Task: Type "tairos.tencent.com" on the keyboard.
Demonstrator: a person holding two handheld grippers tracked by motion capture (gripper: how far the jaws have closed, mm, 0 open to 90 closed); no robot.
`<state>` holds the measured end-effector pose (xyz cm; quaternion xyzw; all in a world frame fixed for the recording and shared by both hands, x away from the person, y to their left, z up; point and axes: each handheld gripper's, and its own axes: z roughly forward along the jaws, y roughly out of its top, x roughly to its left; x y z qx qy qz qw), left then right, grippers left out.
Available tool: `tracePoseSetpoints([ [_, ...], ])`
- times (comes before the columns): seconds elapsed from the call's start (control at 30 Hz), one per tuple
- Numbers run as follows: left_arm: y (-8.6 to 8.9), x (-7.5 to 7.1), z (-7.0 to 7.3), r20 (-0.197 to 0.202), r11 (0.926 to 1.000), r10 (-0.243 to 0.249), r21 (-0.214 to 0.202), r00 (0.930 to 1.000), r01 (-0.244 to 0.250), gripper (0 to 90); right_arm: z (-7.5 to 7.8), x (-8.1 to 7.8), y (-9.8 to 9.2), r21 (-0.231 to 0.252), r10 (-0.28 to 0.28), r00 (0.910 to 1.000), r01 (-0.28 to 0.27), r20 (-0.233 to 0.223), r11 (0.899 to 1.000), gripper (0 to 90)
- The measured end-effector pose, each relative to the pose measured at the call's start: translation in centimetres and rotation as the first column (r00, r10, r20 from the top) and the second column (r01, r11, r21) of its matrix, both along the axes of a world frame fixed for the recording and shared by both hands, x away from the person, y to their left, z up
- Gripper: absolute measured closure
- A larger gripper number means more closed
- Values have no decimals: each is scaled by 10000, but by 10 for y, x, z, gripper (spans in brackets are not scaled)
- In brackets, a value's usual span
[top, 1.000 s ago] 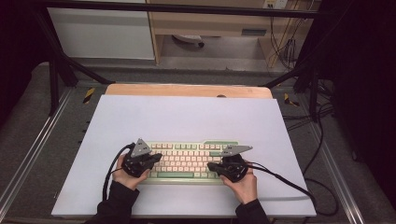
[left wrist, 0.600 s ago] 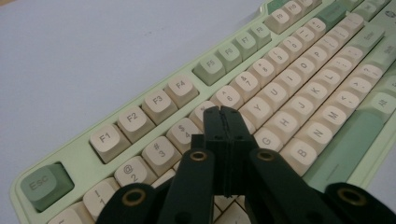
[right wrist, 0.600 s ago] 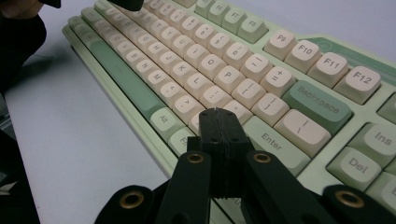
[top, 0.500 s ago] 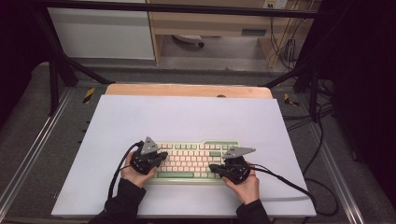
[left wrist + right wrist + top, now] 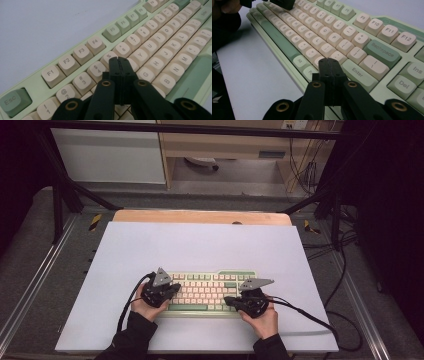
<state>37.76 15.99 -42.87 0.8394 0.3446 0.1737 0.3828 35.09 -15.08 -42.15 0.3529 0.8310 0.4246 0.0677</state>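
A pale green keyboard [image 5: 207, 292] with cream keys lies near the front of the white board. My left gripper [image 5: 173, 290] hangs over the keyboard's left end with its jaws pressed together and nothing between them. In the left gripper view its tip [image 5: 121, 61] sits just above the keyboard [image 5: 155, 47], near the 5 and T keys. My right gripper [image 5: 229, 301] is over the right end of the key rows, also shut and empty. In the right gripper view its tip [image 5: 329, 61] hovers beside the Enter key [image 5: 358, 71].
The white board [image 5: 200, 245] covers a wooden table whose edge [image 5: 200, 216] shows at the back. A black cable [image 5: 310, 312] trails right from the right gripper, another [image 5: 125, 307] loops left of the left hand. Metal rails flank the table.
My left gripper has edged a little to the right, further over the keyboard's left end. The right gripper has stayed where it was.
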Motion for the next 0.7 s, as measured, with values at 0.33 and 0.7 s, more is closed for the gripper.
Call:
tracePoseSetpoints([
  [0.33, 0, -2, -1, -23, 9999, -104, -29, 9999, 104, 899, 0, 0, 0, 5, -1, 10000, 1, 11, 10000, 900],
  [0.7, 8, -13, 7, 87, 9993, -322, -192, 9994, 324, 899, 4, -1, -2, 93, -57, 9999, 56, 161, 9999, 900],
])
